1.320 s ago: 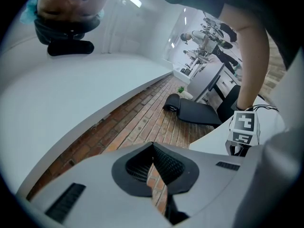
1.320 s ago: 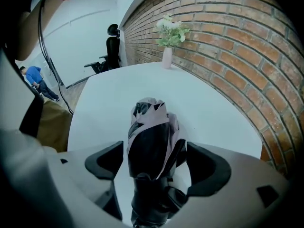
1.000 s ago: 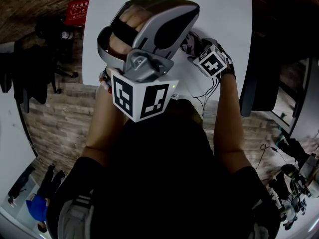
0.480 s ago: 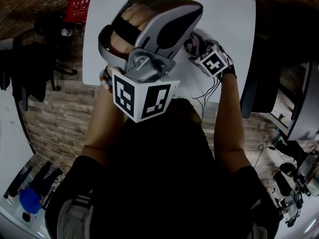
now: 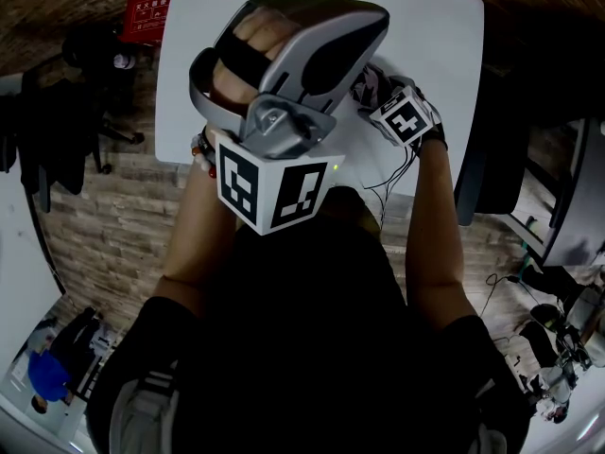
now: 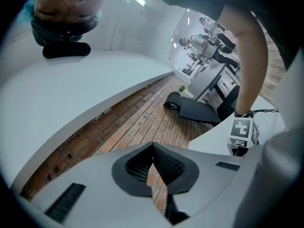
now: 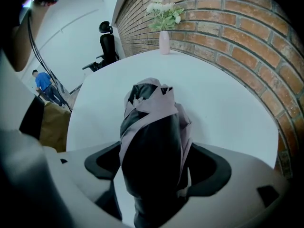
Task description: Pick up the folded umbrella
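The folded umbrella (image 7: pixel 152 141), black with lilac fabric, stands out between the jaws of my right gripper (image 7: pixel 154 175), which is shut on it above the white table (image 7: pixel 228 99). In the head view the right gripper (image 5: pixel 405 113) is over the table's near edge, and a bit of the umbrella's fabric (image 5: pixel 367 83) shows beside its marker cube. My left gripper (image 5: pixel 288 74) is raised close to the head camera and hides the middle of the table. Its own view shows the left gripper (image 6: pixel 153 148) shut with nothing in it, pointing at brick floor.
A pink vase of white flowers (image 7: pixel 164 37) stands at the table's far end by the brick wall. A black office chair (image 7: pixel 107 44) is beyond the table, another chair (image 5: pixel 492 168) is to its right, and thin cables (image 5: pixel 392 183) hang off its near edge.
Almost nothing: the left gripper has drifted slightly lower and to the right in the head view. The right gripper keeps its hold on the umbrella.
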Tool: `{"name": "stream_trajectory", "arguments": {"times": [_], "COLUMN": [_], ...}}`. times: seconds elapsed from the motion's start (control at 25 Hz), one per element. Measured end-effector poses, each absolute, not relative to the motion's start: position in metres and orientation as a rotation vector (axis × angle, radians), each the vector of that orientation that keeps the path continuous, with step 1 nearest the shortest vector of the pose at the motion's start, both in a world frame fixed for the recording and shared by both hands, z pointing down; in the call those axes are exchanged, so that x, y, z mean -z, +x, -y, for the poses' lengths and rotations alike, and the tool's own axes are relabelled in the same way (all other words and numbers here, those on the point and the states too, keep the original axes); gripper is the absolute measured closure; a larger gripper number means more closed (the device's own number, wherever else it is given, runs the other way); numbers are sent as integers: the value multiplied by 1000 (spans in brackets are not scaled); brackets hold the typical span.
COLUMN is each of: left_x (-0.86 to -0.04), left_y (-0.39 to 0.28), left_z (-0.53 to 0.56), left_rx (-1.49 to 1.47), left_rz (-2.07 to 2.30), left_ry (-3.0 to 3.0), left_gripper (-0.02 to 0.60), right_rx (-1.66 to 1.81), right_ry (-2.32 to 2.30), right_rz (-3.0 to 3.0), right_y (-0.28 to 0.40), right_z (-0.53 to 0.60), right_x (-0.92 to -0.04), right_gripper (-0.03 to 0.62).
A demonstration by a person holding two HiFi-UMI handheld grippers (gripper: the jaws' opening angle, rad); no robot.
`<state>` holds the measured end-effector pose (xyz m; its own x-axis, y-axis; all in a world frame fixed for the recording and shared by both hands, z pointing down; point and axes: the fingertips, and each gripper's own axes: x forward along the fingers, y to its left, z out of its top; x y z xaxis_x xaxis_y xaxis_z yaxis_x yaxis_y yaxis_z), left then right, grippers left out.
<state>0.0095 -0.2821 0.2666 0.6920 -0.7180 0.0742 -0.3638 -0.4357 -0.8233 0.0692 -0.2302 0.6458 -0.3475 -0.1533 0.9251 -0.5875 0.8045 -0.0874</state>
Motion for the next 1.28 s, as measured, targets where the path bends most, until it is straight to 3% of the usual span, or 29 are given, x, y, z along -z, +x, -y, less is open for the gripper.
{"name": "stream_trajectory", "arguments": {"times": [0.36,0.6,1.28], "left_x": [-269,-267,-269], "left_y": [10,9,13], "left_z": [281,278,277], "left_rx": [539,530,538], "left_rz": [-827,-837,-835], "left_ry": [-2063,-2062,-2065], "left_gripper": [568,568,568], "right_rx": [-442,-440,-438], "right_ry": [524,515,536], "right_rz": [1931,1930,1916], "right_y": [66,61,57], "right_z": [236,235,230], "right_x": [-644,-642,-642], "right_gripper": [207,307,341]}}
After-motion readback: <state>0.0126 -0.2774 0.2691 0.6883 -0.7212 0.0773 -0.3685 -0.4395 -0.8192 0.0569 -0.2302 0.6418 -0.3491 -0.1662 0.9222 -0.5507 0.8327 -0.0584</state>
